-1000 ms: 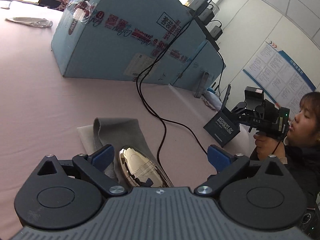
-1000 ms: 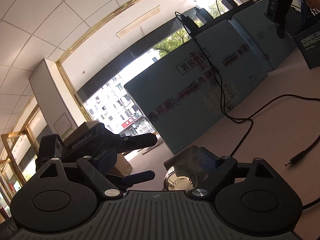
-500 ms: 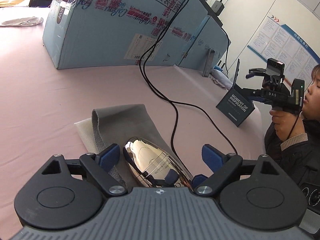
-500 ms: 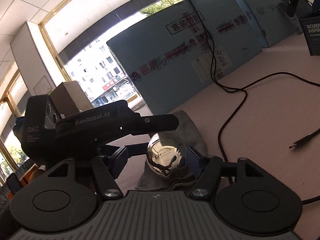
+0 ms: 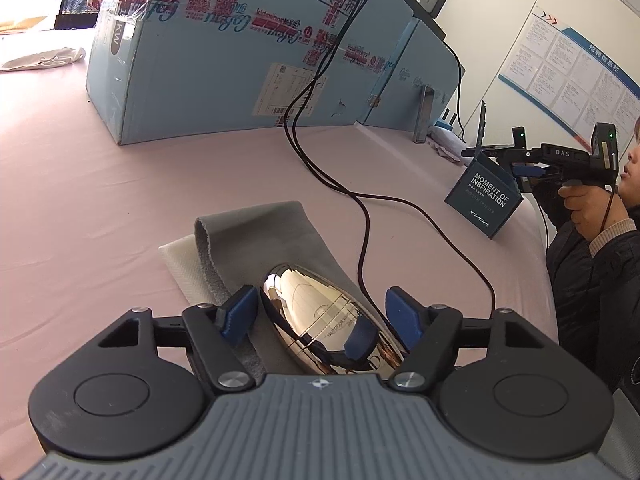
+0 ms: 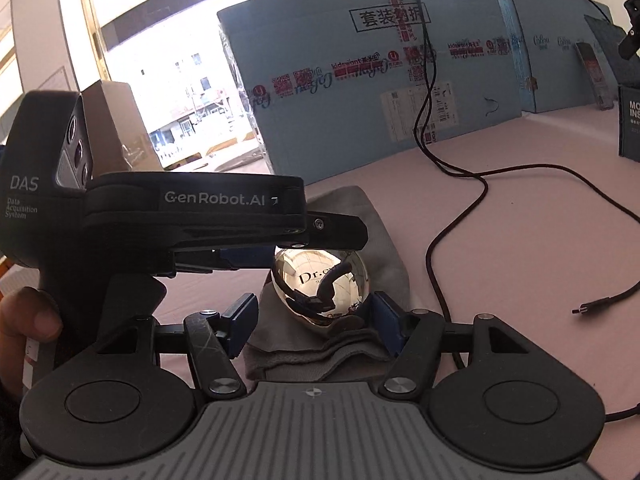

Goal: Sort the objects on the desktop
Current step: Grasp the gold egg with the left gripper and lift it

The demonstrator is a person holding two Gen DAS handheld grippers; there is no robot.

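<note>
Right between the spread blue pads of the left claw (image 5: pixel 322 314) lies the shiny metal egg-shaped case (image 5: pixel 320 320), resting on a grey cloth (image 5: pixel 272 236); neither pad touches it. Likewise the right claw (image 6: pixel 314 322) stands released around the same case (image 6: pixel 320 286). Beyond both claws a black cable (image 5: pixel 360 208) crosses the pink tabletop (image 5: pixel 100 184).

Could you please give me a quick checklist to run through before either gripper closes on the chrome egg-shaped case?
1. Left gripper open: ok.
2. Right gripper open: ok.
3. Chrome egg-shaped case between the left fingers: ok.
4. Case resting on grey cloth: ok.
5. Black cable clear of the case: not ok, it runs close alongside.
6. Cloth free of the right fingers: cannot tell.
</note>
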